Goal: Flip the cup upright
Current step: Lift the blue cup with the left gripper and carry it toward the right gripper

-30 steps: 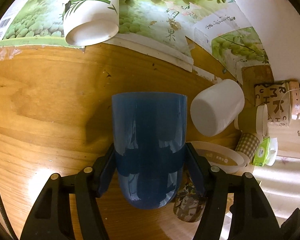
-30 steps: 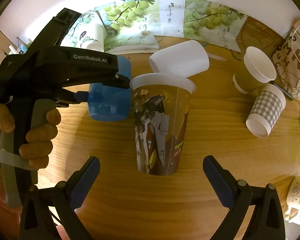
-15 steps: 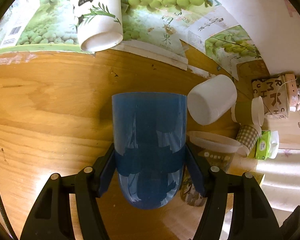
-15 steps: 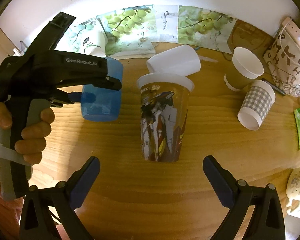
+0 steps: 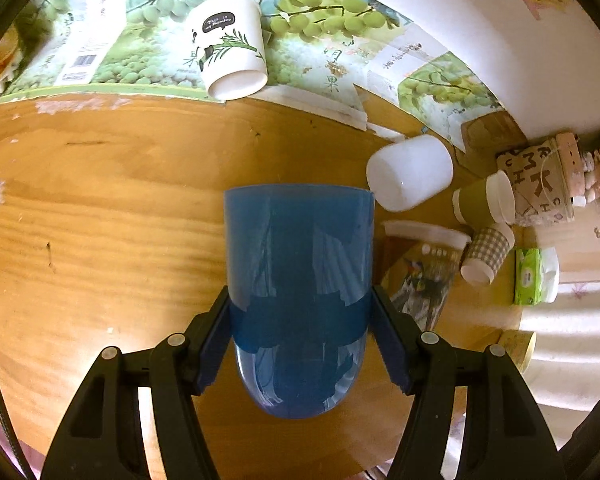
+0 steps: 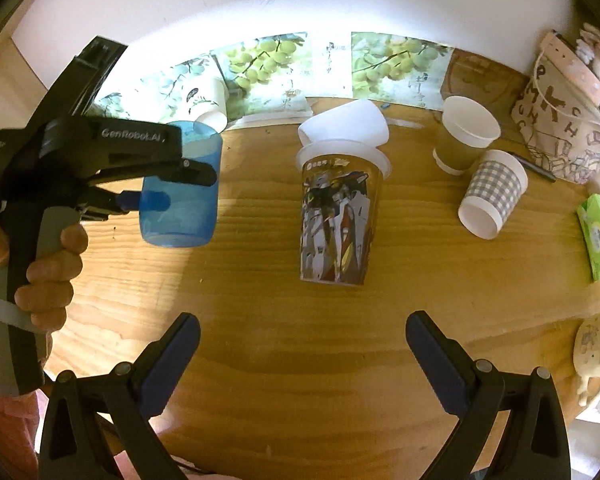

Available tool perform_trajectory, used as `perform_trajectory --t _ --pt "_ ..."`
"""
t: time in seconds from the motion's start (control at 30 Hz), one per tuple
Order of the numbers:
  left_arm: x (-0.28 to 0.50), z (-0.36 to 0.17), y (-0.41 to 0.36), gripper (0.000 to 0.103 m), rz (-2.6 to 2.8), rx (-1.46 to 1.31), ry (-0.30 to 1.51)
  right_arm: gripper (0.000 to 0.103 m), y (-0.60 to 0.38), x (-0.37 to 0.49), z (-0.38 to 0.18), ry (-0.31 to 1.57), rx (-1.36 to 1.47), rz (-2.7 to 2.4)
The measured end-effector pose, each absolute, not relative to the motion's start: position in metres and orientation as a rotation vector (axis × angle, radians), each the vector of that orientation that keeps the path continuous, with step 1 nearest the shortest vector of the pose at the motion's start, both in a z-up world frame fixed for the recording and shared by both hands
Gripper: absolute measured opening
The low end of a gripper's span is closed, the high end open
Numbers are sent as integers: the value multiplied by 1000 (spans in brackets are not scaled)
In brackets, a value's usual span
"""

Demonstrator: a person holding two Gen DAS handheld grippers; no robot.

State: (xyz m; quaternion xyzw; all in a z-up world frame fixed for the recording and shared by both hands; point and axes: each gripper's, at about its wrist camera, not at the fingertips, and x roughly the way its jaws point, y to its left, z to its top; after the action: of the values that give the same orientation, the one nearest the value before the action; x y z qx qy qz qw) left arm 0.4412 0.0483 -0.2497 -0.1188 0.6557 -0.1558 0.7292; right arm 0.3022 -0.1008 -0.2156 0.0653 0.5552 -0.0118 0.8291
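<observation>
My left gripper (image 5: 300,320) is shut on a translucent blue plastic cup (image 5: 298,280), holding it upright with the rim up, above the wooden table (image 5: 100,220). The same cup (image 6: 180,192) and left gripper (image 6: 148,200) show at the left of the right wrist view. My right gripper (image 6: 302,354) is open and empty, low near the table's front edge. A tall printed paper cup (image 6: 338,216) stands upright in the middle; it also shows in the left wrist view (image 5: 420,276).
A white cup (image 6: 344,128) lies on its side behind the printed cup. A panda-print cup (image 5: 228,48) lies on grape posters at the back. A green cup (image 6: 464,136) stands upright and a checked cup (image 6: 492,196) is tipped at right. A tissue pack (image 6: 598,236) sits far right.
Both grippers have pulled back and up from the table. The left gripper has lifted the blue cup higher. The right gripper has drawn away from the printed cup.
</observation>
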Motion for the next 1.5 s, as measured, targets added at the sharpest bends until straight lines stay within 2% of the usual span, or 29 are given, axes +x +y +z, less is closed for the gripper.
perform_trajectory --t 0.47,1.0,1.5 --pt "353 -226 48 69 -320 -227 1414 103 -129 227 -207 1127 302 -26" --pt "253 -227 49 69 -347 -207 1411 103 -141 145 -213 1137 401 -1" --pt "229 -253 37 69 -375 -219 1439 103 -145 125 -221 1174 435 3"
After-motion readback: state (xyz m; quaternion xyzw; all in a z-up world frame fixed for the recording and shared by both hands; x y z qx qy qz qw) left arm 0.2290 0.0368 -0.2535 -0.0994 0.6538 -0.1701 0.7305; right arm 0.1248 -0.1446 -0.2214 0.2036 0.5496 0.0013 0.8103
